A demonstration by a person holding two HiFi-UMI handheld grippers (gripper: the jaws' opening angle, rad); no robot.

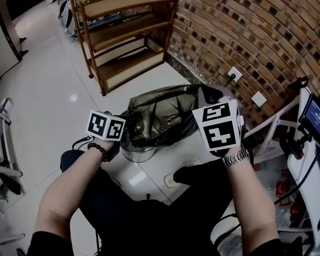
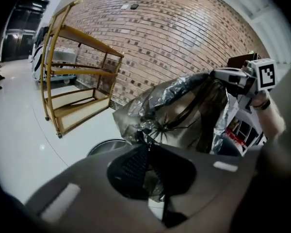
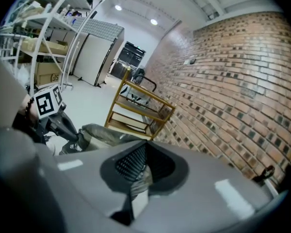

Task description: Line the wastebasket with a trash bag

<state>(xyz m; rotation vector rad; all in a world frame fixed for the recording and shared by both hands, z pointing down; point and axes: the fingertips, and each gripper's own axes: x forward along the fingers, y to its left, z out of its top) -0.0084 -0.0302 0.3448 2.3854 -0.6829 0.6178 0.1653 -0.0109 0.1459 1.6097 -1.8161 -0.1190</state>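
Nearest the lens: left forearm [image 1: 69,188] and right forearm [image 1: 250,196], each ending in a gripper held above the wastebasket [image 1: 137,153]. Left gripper [image 1: 127,129]: jaws together, clamped on a bunched pinch of the trash bag [image 1: 160,116] at its near-left edge, film wrinkled between the pads. Right gripper [image 1: 198,111]: jaws together likewise, clamped on the opposite edge, a fold of film pinned between the pads. Bag: dark, translucent, spread between the two grippers, hanging directly over the round metal wastebasket and hiding most of its rim. Bag bottom inside the wastebasket or not: cannot tell. Wastebasket standing on white tiled floor [image 1: 48,89]. Beyond it: wooden shelf unit [image 1: 122,31] beside brick wall [image 1: 245,31].
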